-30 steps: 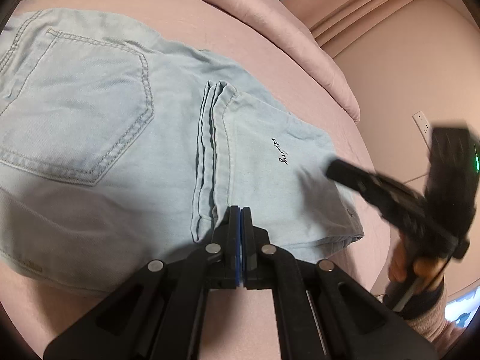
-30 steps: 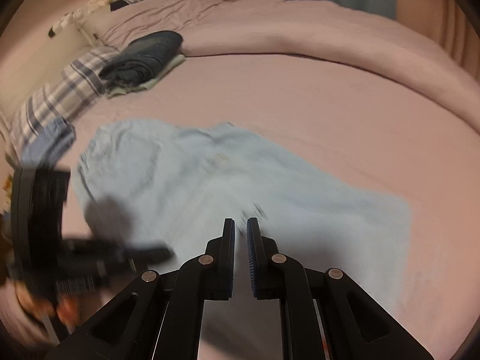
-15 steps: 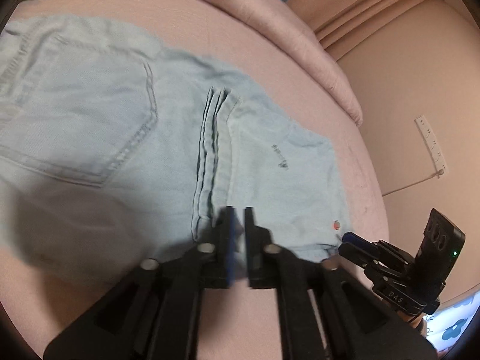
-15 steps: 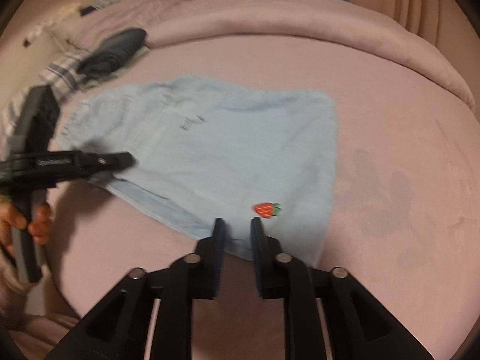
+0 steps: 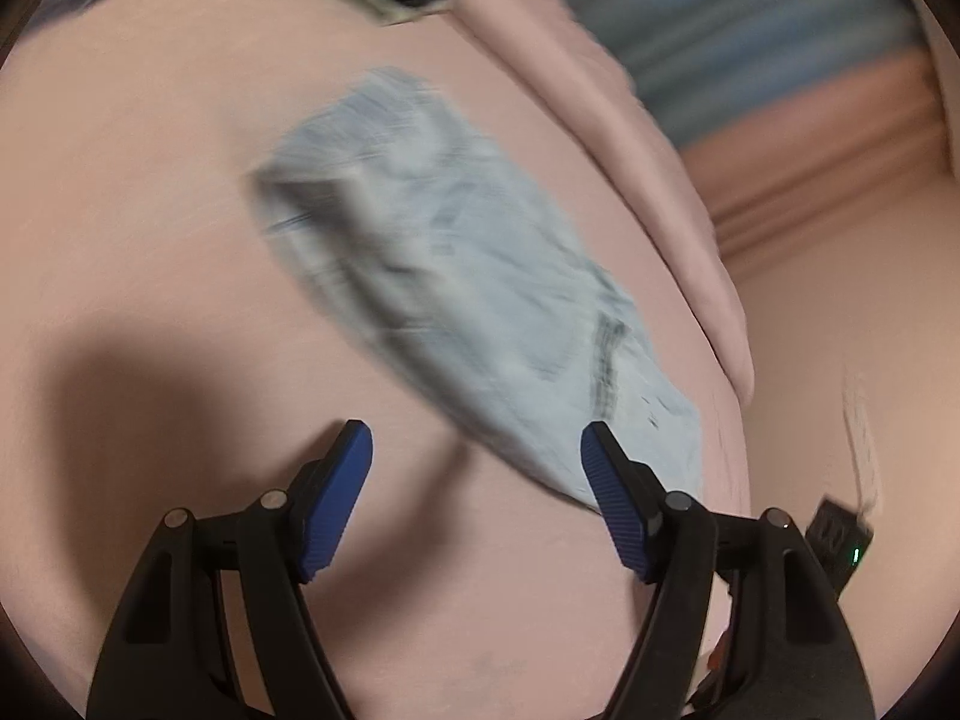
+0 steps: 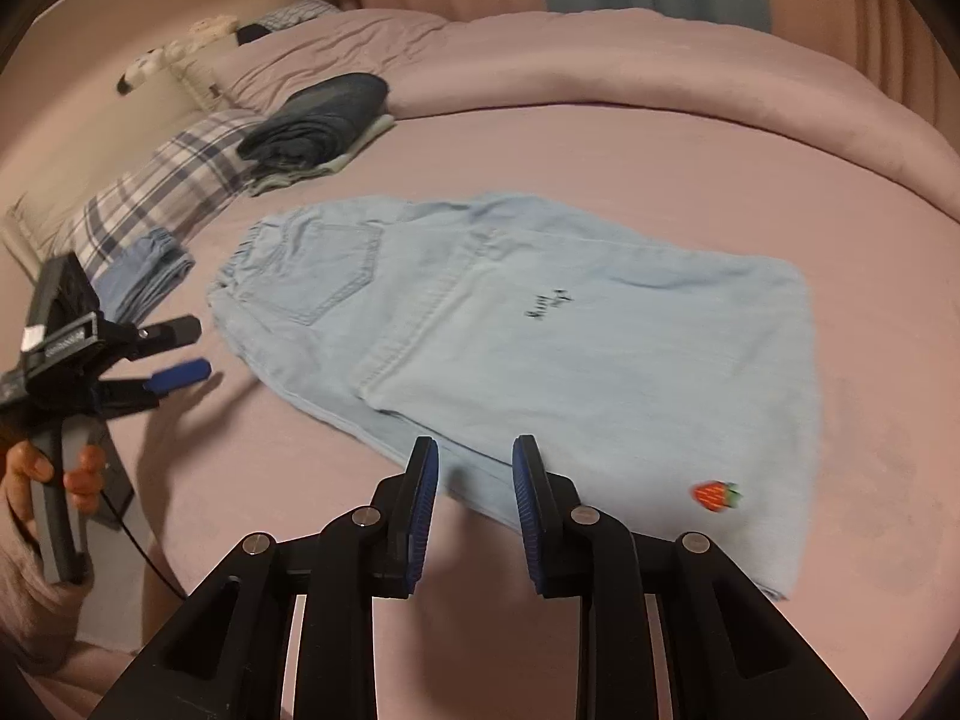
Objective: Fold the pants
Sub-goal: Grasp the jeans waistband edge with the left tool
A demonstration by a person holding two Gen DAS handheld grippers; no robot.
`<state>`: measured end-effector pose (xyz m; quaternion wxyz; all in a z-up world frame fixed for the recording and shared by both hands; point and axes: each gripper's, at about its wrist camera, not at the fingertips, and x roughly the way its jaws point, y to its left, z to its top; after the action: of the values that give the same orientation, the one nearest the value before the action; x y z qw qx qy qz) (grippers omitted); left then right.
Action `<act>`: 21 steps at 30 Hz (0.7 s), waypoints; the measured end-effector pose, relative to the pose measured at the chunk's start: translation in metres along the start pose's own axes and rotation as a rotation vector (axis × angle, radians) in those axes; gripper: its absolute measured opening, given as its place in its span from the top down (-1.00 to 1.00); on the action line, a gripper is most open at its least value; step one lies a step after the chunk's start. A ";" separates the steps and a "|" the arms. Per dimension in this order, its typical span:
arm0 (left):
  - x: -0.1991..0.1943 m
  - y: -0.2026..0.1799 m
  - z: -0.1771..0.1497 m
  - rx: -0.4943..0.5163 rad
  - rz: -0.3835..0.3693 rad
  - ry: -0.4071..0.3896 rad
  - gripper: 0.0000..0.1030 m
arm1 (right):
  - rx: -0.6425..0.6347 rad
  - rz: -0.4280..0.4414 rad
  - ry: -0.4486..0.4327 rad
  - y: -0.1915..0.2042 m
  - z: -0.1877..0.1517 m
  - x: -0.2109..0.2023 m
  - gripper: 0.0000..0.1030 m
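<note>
Light blue denim pants (image 6: 540, 324) lie folded flat on the pink bed, back pocket at the left, a strawberry patch (image 6: 715, 494) near the front right corner. They also show, blurred, in the left wrist view (image 5: 456, 276). My right gripper (image 6: 474, 480) is open and empty just above the pants' front edge. My left gripper (image 5: 477, 468) is wide open and empty, off the pants over bare sheet; it also shows in the right wrist view (image 6: 180, 354) to the left of the waistband.
A stack of folded dark clothes (image 6: 318, 120) sits at the back left beside a plaid pillow (image 6: 156, 192). Folded blue denim (image 6: 150, 276) lies by the pillow. A rolled pink duvet (image 6: 660, 72) runs along the far side.
Both grippers have opened, the left wide. The left has pulled back and away to the left of the pants. The right has backed off to the pants' front edge.
</note>
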<state>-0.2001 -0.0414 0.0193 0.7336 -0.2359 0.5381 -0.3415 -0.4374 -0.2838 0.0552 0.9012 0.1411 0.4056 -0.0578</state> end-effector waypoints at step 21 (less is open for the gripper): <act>0.027 0.017 0.059 -0.256 -0.082 -0.139 0.53 | 0.028 0.072 -0.004 0.019 0.049 0.034 0.50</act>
<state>-0.1348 -0.0520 0.0082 0.7183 -0.3724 0.5152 -0.2827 -0.3752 -0.2805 0.0645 0.9015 0.1682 0.3975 -0.0315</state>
